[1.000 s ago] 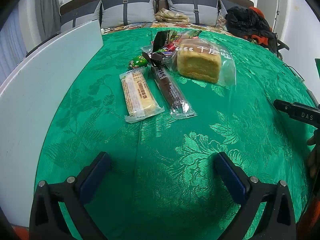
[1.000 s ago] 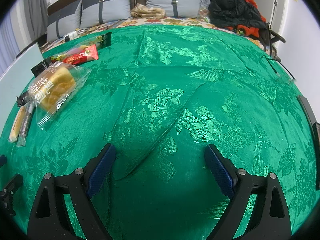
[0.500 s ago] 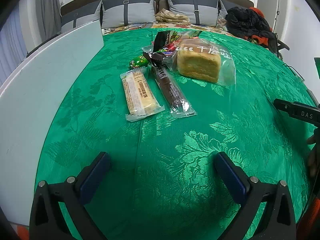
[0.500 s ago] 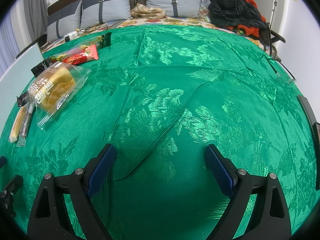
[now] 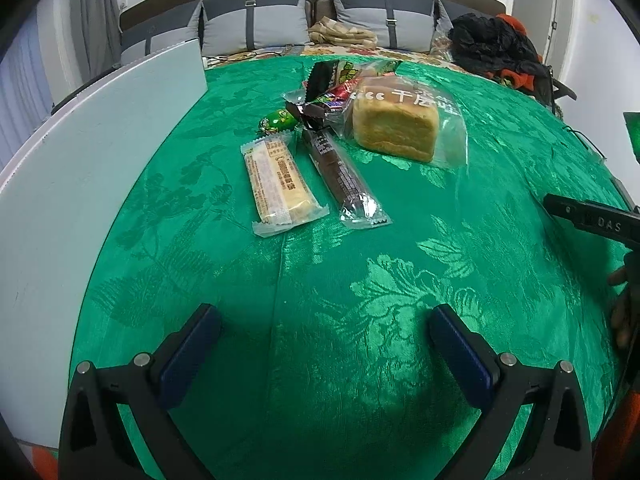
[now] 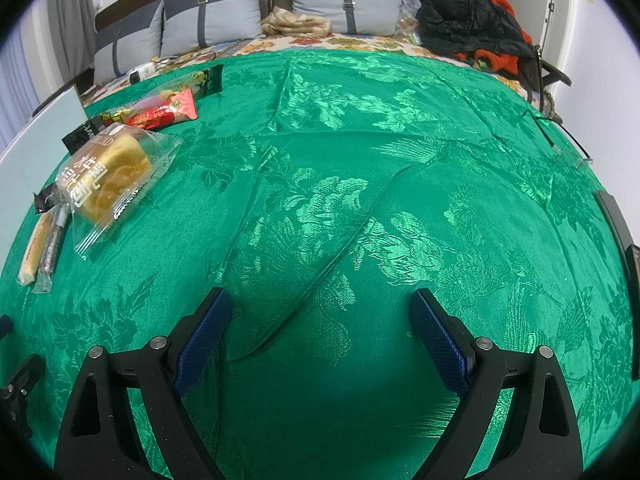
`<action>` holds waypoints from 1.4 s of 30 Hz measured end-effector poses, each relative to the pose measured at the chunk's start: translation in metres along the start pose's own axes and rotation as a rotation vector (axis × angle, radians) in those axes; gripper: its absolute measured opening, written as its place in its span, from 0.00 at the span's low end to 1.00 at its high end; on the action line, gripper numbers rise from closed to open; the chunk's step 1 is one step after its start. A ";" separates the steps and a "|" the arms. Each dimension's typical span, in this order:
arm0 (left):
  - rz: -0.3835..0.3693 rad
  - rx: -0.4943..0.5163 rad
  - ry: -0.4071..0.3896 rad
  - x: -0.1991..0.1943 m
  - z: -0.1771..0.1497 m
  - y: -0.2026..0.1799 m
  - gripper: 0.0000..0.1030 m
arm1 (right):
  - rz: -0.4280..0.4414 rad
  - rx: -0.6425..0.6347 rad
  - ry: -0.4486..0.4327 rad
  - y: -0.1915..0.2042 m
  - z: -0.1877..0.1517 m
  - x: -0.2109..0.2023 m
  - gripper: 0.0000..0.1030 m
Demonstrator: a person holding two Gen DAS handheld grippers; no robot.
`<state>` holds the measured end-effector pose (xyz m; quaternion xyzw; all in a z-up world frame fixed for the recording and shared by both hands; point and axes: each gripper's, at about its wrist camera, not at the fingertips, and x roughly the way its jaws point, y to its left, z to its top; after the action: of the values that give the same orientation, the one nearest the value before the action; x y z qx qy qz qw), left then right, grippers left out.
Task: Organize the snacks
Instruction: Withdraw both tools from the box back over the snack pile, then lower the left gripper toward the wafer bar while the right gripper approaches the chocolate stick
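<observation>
While both grippers hang apart over bare fabric, a glossy green cloth (image 5: pixel 400 240) with woven flowers covers the whole surface, creased in the right wrist view. A flat pale board (image 5: pixel 80 160) runs along its left edge, its near end cut off. The left gripper (image 5: pixel 320 344) and right gripper (image 6: pixel 320 320) each have black frames and blue textured pads, spread wide, holding nothing. Far ahead of the left gripper the snacks cluster: a blocky loaf (image 5: pixel 396 128) in clear crinkled plastic, a long brown bar (image 5: pixel 340 172) beside a pale yellow bar (image 5: pixel 276 176), both in clear wrappers, then a small green candy (image 5: pixel 278 120). Red and black packets (image 6: pixel 168 112) behind the loaf overlap; their print is unreadable.
</observation>
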<state>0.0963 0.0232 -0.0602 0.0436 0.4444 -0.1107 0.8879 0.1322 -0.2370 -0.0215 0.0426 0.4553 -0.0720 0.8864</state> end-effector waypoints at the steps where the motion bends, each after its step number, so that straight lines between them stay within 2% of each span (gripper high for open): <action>1: -0.004 0.007 0.006 -0.001 -0.001 0.000 1.00 | 0.000 0.000 0.000 0.000 0.000 0.000 0.91; 4: -0.008 -0.029 0.025 -0.008 -0.003 0.006 1.00 | 0.000 0.000 0.000 0.000 0.000 0.000 0.91; 6: -0.017 -0.070 0.008 -0.013 0.000 0.013 1.00 | 0.000 0.000 0.000 0.000 0.000 0.000 0.91; 8: -0.031 -0.126 -0.022 -0.019 0.012 0.023 1.00 | 0.000 0.000 0.000 0.000 0.000 0.000 0.91; 13: -0.018 -0.180 -0.011 -0.008 0.054 0.039 0.98 | 0.000 -0.002 0.002 0.001 0.000 0.001 0.92; 15: -0.018 -0.179 0.011 0.001 0.067 0.043 0.95 | 0.000 -0.001 0.002 0.001 0.000 0.001 0.92; 17: -0.013 -0.187 0.044 0.011 0.076 0.047 0.83 | 0.000 -0.001 0.002 0.001 0.000 0.001 0.92; 20: -0.008 -0.231 0.094 0.024 0.083 0.058 0.73 | 0.000 -0.001 0.002 0.001 0.000 0.001 0.92; 25: -0.002 -0.289 0.122 0.036 0.084 0.067 0.69 | 0.000 -0.001 0.002 0.001 0.001 0.001 0.92; 27: -0.004 -0.270 0.150 0.045 0.085 0.063 0.68 | 0.000 -0.001 0.002 0.001 0.001 0.001 0.92; 28: 0.021 -0.234 0.140 0.047 0.088 0.058 0.68 | 0.000 -0.001 0.002 0.001 0.001 0.001 0.92; 30: 0.043 -0.193 0.140 0.050 0.091 0.053 0.59 | 0.000 -0.001 0.002 0.001 0.001 0.001 0.92; 31: 0.052 -0.181 0.133 0.049 0.090 0.052 0.36 | 0.000 -0.001 0.002 0.001 0.001 0.001 0.92; 32: 0.069 -0.163 0.129 0.048 0.089 0.052 0.28 | 0.000 -0.001 0.002 0.001 0.001 0.001 0.92; 37: -0.006 -0.119 0.117 0.034 0.071 0.052 0.28 | 0.000 0.000 0.002 0.001 0.001 0.001 0.92; 40: -0.103 -0.128 0.127 0.013 0.046 0.051 0.28 | -0.001 0.000 0.002 0.001 0.001 0.002 0.92; 42: -0.102 -0.141 0.111 0.003 0.034 0.052 0.36 | -0.001 0.000 0.002 0.001 0.001 0.001 0.92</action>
<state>0.1369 0.0671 -0.0437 -0.0356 0.5011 -0.1219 0.8560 0.1338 -0.2365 -0.0221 0.0423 0.4564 -0.0721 0.8858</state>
